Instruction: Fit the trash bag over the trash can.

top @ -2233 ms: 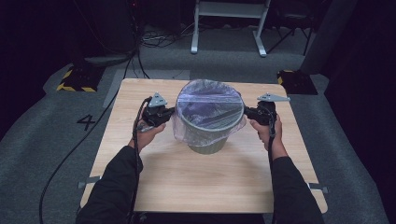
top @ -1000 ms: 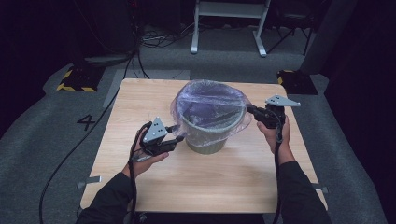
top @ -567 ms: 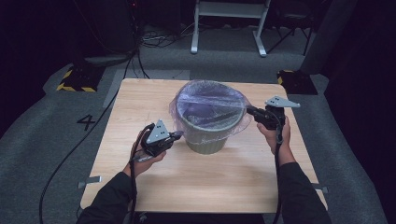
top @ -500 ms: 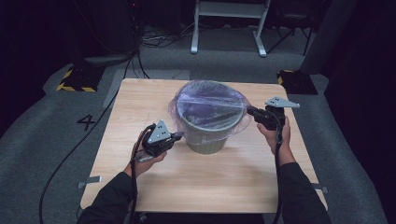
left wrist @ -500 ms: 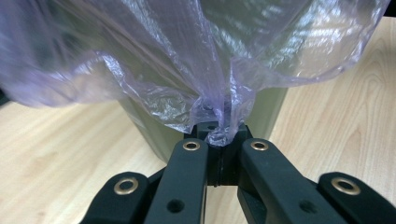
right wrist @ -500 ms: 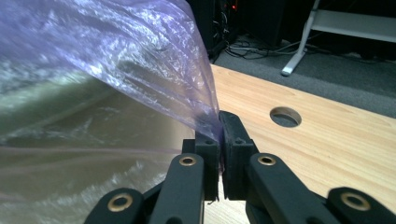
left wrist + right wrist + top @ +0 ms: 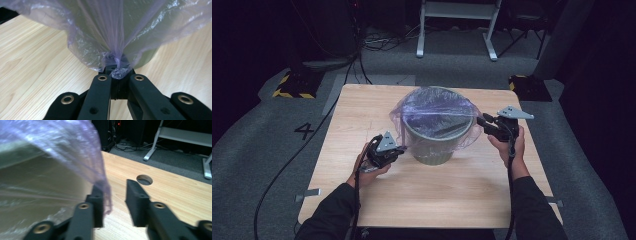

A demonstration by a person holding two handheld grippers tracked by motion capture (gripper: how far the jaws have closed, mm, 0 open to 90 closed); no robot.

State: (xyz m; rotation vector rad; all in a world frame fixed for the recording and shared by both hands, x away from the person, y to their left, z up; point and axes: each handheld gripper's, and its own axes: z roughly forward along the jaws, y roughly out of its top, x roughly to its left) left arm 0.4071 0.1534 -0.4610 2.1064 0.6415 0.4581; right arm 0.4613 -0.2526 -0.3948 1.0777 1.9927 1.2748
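- Wooden counter (image 7: 362, 115) carries the bin (image 7: 435, 145) at centre, its purple bag (image 7: 432, 107) draped over the rim.
- Left claw (image 7: 117, 72), at the bin's eight o'clock, is clamped on bag film.
- Right claw (image 7: 113, 195), at three o'clock, has just been opening; film brushes one jaw.
- Risk: hard pulling could tear film or tip the bin.

The bag (image 7: 432, 107) is thin, see-through lilac plastic film, crinkled and faintly glossy where it bunches. The bin (image 7: 434, 150) under it looks like smooth, matt grey-green plastic. The desk (image 7: 362, 115) is pale wood with fine grain and a satin finish. The left claw (image 7: 117, 72) is matt black plastic with brass-coloured rivets.
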